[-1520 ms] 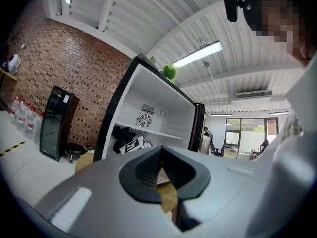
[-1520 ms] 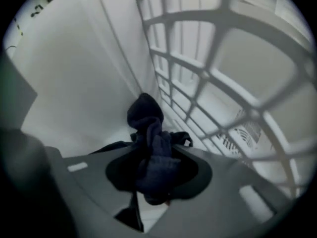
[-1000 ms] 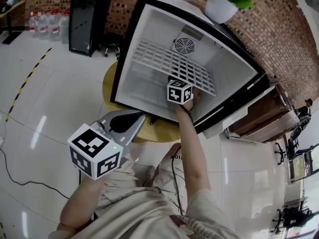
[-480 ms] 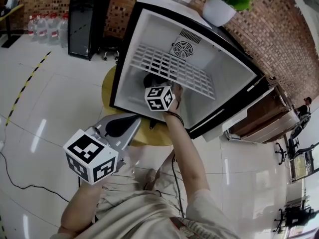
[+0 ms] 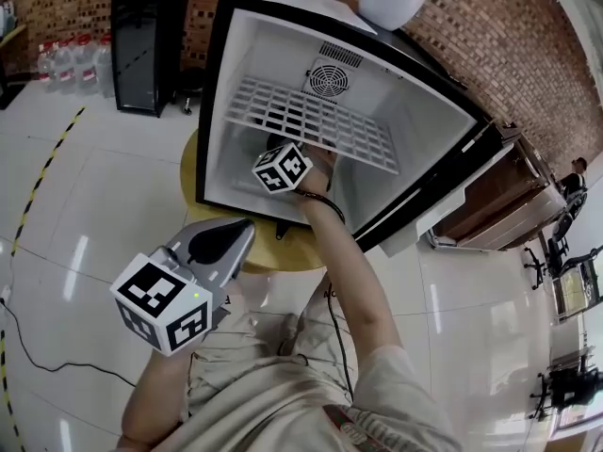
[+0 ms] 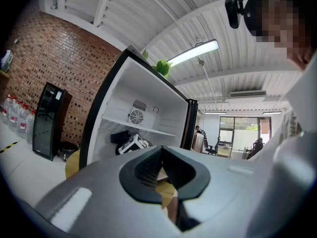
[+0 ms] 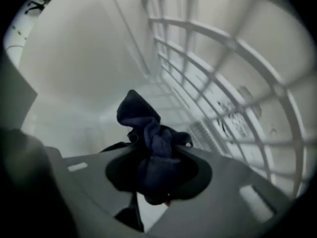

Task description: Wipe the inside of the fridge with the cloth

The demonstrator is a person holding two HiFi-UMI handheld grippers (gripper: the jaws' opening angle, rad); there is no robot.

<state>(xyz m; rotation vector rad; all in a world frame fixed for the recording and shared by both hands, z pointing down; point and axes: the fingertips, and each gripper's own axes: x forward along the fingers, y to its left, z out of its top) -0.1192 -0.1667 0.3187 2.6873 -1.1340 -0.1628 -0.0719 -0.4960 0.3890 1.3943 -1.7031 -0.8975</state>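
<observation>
1. The cloth [image 7: 151, 143] could be pulled loose – only a bunched middle is pinched by the right gripper [image 7: 157, 175], and a drag across the fridge [image 5: 429, 111] wall might tug it out
2. Its loose folds could be caught on the wire shelf [image 7: 237, 48] close above
3. The cloth is seen as dark blue, crumpled, soft – held inside the fridge, below that shelf
4. The left gripper [image 6: 161, 177] is pressed together, empty, outside the fridge

The left gripper [image 6: 161, 175] fills the lower part of the frame, its grey jaws closed together with nothing between them. Behind it, at centre left, the fridge [image 6: 114, 95] stands open. The right gripper [image 6: 134, 143] is inside, under the white shelf [image 6: 153, 130]. A black cabinet [image 6: 48, 120] stands at the left.
</observation>
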